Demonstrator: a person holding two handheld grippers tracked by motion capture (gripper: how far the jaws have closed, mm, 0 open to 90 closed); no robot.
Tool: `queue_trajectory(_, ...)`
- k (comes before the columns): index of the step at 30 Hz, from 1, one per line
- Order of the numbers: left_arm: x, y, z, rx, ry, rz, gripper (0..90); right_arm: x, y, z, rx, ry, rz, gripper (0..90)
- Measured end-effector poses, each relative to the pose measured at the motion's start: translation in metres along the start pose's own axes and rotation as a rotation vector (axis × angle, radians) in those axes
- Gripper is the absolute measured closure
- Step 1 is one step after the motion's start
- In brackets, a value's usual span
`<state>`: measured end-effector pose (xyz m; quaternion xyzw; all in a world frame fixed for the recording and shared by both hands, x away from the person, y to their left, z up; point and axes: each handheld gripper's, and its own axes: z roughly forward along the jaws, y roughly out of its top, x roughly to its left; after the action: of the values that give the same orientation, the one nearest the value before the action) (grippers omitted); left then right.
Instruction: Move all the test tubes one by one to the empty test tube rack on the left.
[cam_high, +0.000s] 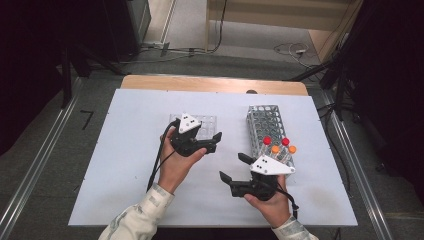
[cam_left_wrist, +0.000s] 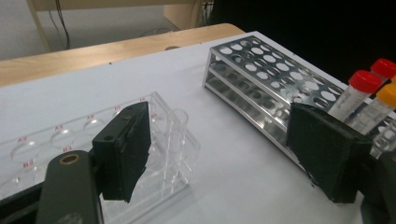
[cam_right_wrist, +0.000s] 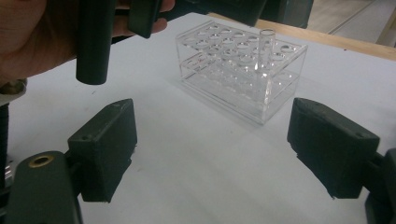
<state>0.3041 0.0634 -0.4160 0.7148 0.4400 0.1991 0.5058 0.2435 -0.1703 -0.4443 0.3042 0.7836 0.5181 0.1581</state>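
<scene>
A clear acrylic rack stands mid-table with one clear uncapped tube upright in a corner hole. To its right, a metal rack holds several capped tubes at its near end, two red and two orange. My left gripper hovers open just in front of the clear rack, between the two racks, with nothing in its jaws. My right gripper is open and empty near the metal rack's front end, facing the clear rack. The red cap shows past the left gripper's right jaw.
A white mat covers the table, with a wooden edge at the back. Cables lie on the floor beyond. A metal rail runs along the left side. The person's left hand is close to the right gripper's camera.
</scene>
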Motion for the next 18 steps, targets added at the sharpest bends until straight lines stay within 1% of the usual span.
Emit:
queue_trajectory(1,0.001,-0.002,-0.002,0.0,-0.004,-0.001,22.4,0.0,-0.001,-0.002,-0.001,0.003,0.003,14.4)
queue_trajectory(2,0.002,-0.004,-0.004,0.0,0.0,-0.001,22.2,0.001,-0.003,-0.008,0.0,-0.008,0.006,14.6)
queue_trajectory(3,0.003,-0.005,-0.005,0.0,0.007,-0.002,22.2,0.001,-0.003,-0.008,0.0,-0.008,0.006,14.6)
queue_trajectory(5,0.006,-0.008,-0.008,0.005,0.012,-0.003,21.4,0.001,-0.005,-0.014,-0.001,-0.019,-0.002,14.7)
queue_trajectory(7,0.008,-0.011,-0.01,0.004,0.015,-0.012,20.6,0.0,-0.008,-0.022,-0.004,-0.039,-0.009,14.8)
queue_trajectory(11,0.009,-0.014,-0.015,0.005,0.015,-0.016,18.0,-0.005,-0.013,-0.04,-0.02,-0.068,0.0,15.6)
queue_trajectory(14,0.008,-0.015,-0.017,0.003,0.021,-0.005,16.5,-0.008,-0.015,-0.05,-0.037,-0.086,0.001,16.3)
queue_trajectory(17,0.008,-0.015,-0.018,-0.006,0.016,-0.01,15.2,-0.012,-0.017,-0.058,-0.042,-0.111,0.001,17.5)
queue_trajectory(18,0.008,-0.015,-0.019,-0.006,0.017,-0.012,14.7,-0.016,-0.019,-0.063,-0.045,-0.124,0.01,17.9)
